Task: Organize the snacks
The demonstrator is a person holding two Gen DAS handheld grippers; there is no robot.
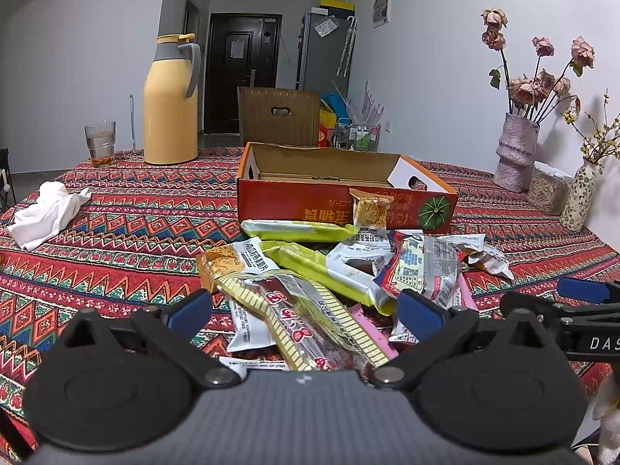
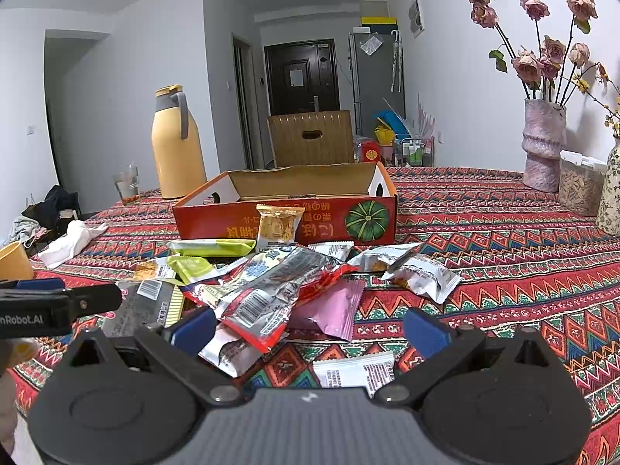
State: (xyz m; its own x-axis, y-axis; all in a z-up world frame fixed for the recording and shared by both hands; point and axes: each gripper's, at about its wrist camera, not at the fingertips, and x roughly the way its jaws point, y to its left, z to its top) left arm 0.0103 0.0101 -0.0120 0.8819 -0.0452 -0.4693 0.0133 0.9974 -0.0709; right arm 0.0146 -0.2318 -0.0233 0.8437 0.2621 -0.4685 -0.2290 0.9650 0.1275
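Ahead of my claws, glossy crinkled foil snack packets [image 1: 310, 271] lie on woven patterned cloth [image 1: 116, 240]. Beyond them, the box [image 2: 286, 224] is matt cardboard.

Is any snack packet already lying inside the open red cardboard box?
No: in the right wrist view the red box shows only bare cardboard inside, while the snack packets lie on the tablecloth before it.

Patterned tablecloth [image 1: 116, 232]. Yellow thermos [image 1: 170, 104] at far left, glass [image 1: 100, 143] just beside it. Crumpled white cloth [image 1: 48, 209] near left edge. Pink vase [image 1: 517, 151] with dried roses [image 1: 538, 77] at right, floral vase [image 1: 579, 197] near it. Chair [image 1: 279, 116] behind table, dark door [image 1: 242, 73] beyond.
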